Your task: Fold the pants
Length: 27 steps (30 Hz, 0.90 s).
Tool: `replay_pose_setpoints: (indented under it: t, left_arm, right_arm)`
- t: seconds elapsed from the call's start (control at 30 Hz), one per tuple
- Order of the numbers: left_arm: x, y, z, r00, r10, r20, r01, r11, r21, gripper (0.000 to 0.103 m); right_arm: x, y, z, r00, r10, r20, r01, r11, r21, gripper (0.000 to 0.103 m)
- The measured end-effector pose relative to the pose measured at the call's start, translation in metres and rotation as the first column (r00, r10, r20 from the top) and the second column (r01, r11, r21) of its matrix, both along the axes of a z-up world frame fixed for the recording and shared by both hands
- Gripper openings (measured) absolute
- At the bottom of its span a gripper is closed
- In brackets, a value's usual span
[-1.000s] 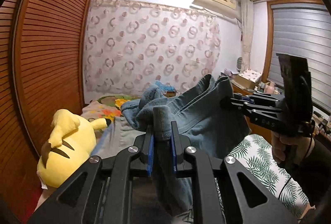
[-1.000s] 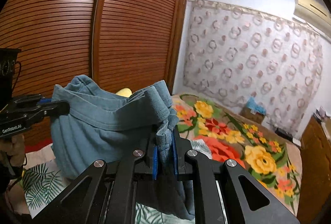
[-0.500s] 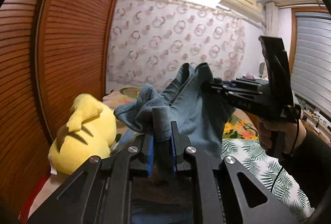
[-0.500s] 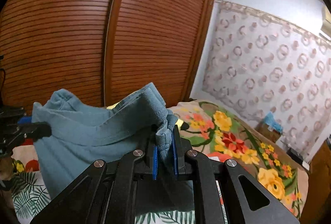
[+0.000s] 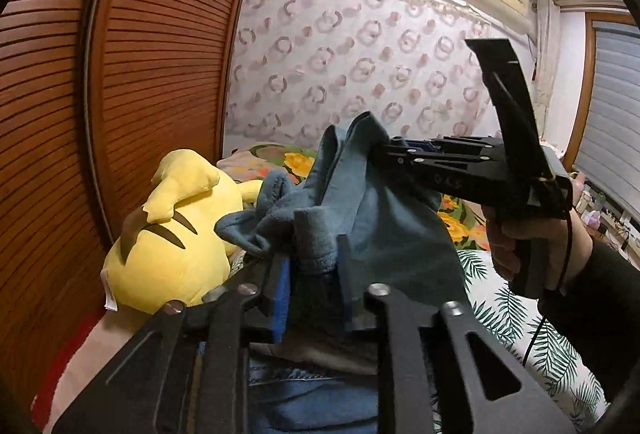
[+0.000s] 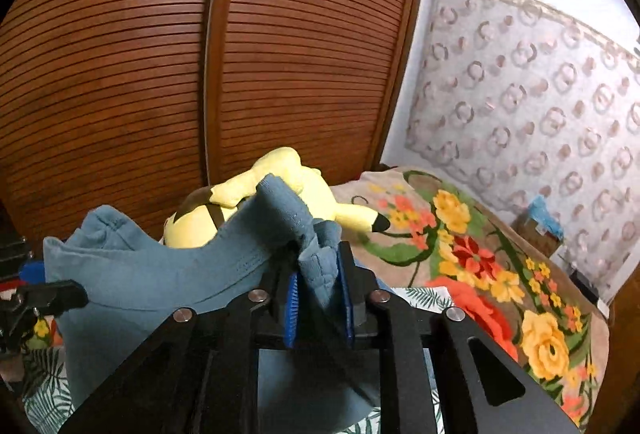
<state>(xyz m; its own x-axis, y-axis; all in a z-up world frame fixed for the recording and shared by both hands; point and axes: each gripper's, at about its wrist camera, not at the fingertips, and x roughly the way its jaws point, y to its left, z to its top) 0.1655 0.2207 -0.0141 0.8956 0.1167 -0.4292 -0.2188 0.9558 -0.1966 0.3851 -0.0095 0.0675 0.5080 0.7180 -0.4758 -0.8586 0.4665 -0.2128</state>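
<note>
The blue-grey pants (image 5: 392, 226) hang bunched between my two grippers above the bed. In the left wrist view my left gripper (image 5: 312, 274) has its jaws opening; a fold of the waistband still stands between the pads, with a gap showing beside the blue left pad. My right gripper (image 5: 384, 149), held by a hand (image 5: 532, 242), reaches into the cloth from the right. In the right wrist view the right gripper (image 6: 320, 286) is also opening, and a loose fold of the pants (image 6: 160, 274) sags between its pads. The left gripper (image 6: 68, 294) shows at the far left edge.
A yellow plush toy (image 5: 168, 234) lies just beyond the pants, against the brown slatted wardrobe doors (image 5: 120, 73). A floral blanket (image 6: 480, 274) covers the far bed and a leaf-print sheet (image 5: 520, 314) the near part. Denim fabric (image 5: 312, 394) lies under the left gripper.
Both pairs of jaws have parted from a tight pinch on the cloth. Both hands swung toward the wardrobe and the plush toy, and the left one sank. The pants between them have slackened.
</note>
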Motion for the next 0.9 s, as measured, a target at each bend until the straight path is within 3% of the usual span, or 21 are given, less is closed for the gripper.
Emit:
replay_pose_setpoints:
  t: [0.07, 0.17, 0.47, 0.63, 0.8, 0.9]
  left_arm:
    - [0.000, 0.001, 0.000, 1.000, 0.008, -0.004, -0.008, 1.000, 0.005, 0.047]
    - [0.000, 0.002, -0.001, 1.000, 0.020, -0.014, -0.020, 1.000, 0.014, 0.053]
    - [-0.001, -0.004, -0.004, 0.998, 0.026, -0.059, -0.023, 0.998, 0.062, 0.075]
    - [-0.005, -0.001, -0.002, 0.997, 0.031, -0.077, -0.026, 0.998, 0.059, 0.076]
    - [-0.011, -0.006, 0.005, 0.997, 0.024, -0.077, -0.018, 0.997, 0.079, 0.076]
    - [-0.014, -0.017, 0.008, 0.997, -0.009, -0.081, 0.018, 0.994, 0.105, 0.084]
  right_arm:
    - [-0.004, -0.001, 0.004, 1.000, -0.006, 0.004, 0.006, 1.000, 0.007, 0.034]
    - [-0.010, -0.009, 0.012, 1.000, -0.005, 0.012, 0.004, 0.999, 0.046, 0.054]
    - [0.001, -0.032, -0.006, 0.996, -0.034, -0.083, 0.034, 0.999, 0.004, 0.054]
    - [0.029, -0.033, -0.010, 0.980, -0.108, -0.167, 0.110, 0.994, 0.001, 0.054]
    - [0.018, -0.037, -0.004, 0.980, -0.120, -0.157, 0.124, 0.992, 0.015, 0.054]
    - [0.002, -0.049, -0.003, 0.980, -0.133, -0.151, 0.138, 0.990, 0.027, 0.054]
